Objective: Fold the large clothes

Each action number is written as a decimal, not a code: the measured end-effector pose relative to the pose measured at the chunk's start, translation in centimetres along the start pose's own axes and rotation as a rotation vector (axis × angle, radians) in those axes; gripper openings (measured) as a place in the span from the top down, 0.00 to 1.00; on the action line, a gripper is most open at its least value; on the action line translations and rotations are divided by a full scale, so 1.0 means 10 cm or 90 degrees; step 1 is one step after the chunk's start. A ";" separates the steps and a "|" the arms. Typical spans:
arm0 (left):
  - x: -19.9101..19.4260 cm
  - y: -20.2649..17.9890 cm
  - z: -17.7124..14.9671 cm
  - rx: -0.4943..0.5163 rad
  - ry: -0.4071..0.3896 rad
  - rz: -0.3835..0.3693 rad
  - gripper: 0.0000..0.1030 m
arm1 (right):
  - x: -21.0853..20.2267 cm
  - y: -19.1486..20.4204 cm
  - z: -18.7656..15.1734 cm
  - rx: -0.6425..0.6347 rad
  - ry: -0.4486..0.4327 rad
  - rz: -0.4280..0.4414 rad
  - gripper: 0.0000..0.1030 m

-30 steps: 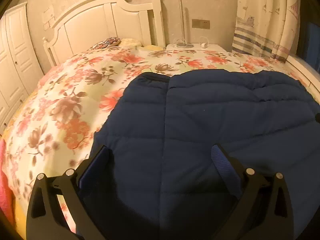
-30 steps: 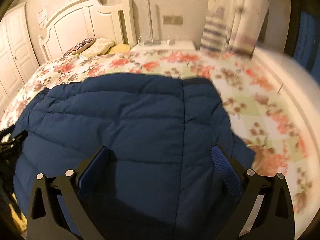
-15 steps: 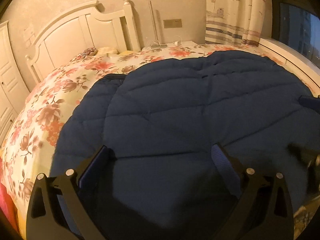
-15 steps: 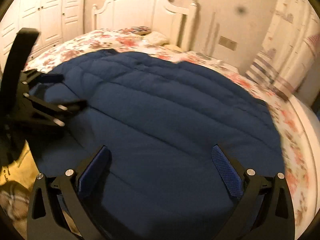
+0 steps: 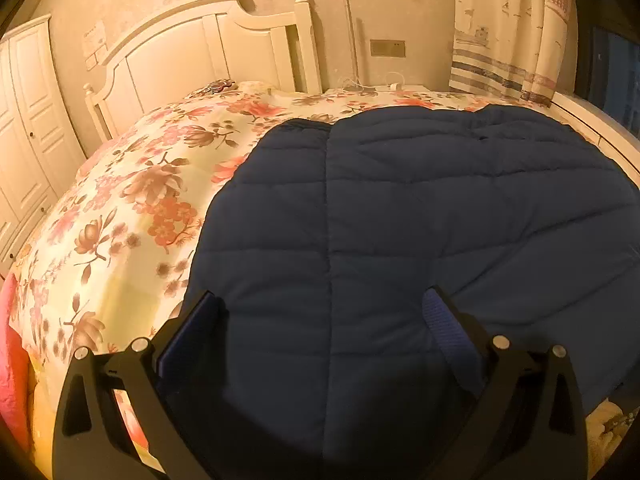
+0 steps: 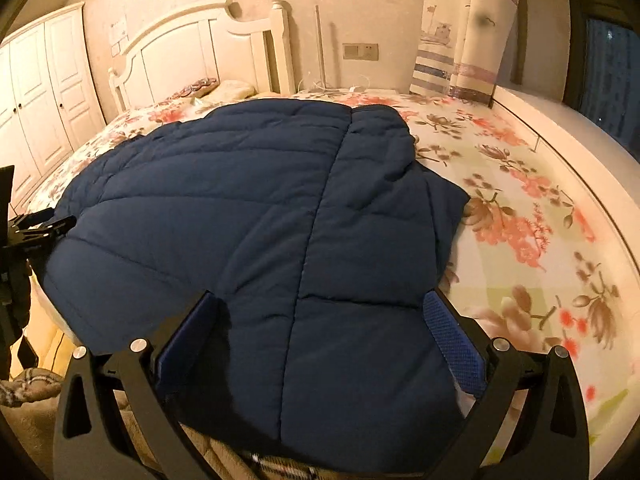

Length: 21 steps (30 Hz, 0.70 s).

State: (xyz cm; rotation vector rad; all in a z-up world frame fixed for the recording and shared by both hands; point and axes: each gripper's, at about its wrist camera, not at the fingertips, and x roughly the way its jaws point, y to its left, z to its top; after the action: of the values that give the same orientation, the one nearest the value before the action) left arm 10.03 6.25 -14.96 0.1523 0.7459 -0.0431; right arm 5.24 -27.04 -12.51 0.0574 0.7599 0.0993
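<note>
A: So, what changed in the last second?

B: Both views swung. Half a second back the left tongs (image 5: pixel 320 328) looked across the middle of the coat (image 5: pixel 400 240); now they face its left side, with the bedspread (image 5: pixel 132 208) showing beside it. The right tongs (image 6: pixel 320 328) turned from facing the headboard corner to the coat's right edge.

A: And the coat itself?

B: Lying spread flat on the bed, quilted side up, near edge hanging over the bed's foot. It hasn't moved that I can tell.

A: Tongs holding anything?

B: No. Both pairs stand wide apart, above the near hem, nothing between them.

A: Meaning?

B: I'd judge each hand has settled at its own side of the hem, ready to pinch there. No fold has begun.
</note>
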 end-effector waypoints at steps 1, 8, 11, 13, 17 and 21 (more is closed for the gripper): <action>0.01 0.02 0.00 -0.001 0.000 -0.004 0.02 | -0.05 -0.02 -0.01 0.006 -0.001 -0.009 0.05; 0.01 -0.02 -0.02 -0.006 -0.006 -0.003 0.02 | -0.51 -0.28 -0.40 0.136 -0.023 0.103 0.05; 0.01 -0.04 -0.03 -0.007 -0.008 -0.001 0.02 | -0.67 -0.31 -0.67 0.166 -0.028 0.158 0.05; 0.00 -0.04 -0.03 -0.006 -0.008 0.002 0.02 | -0.70 -0.26 -0.77 0.164 -0.028 0.177 0.05; -0.01 -0.06 -0.03 -0.006 -0.009 0.003 0.02 | -0.57 -0.15 -0.80 0.161 -0.013 0.188 0.05; -0.01 -0.07 -0.03 -0.006 -0.010 0.003 0.02 | -0.41 -0.10 -0.68 0.153 -0.015 0.192 0.05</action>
State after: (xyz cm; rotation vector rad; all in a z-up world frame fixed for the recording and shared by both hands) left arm 9.68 5.62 -15.18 0.1447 0.7301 -0.0365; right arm -2.33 -28.35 -14.73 0.4015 0.7325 0.2926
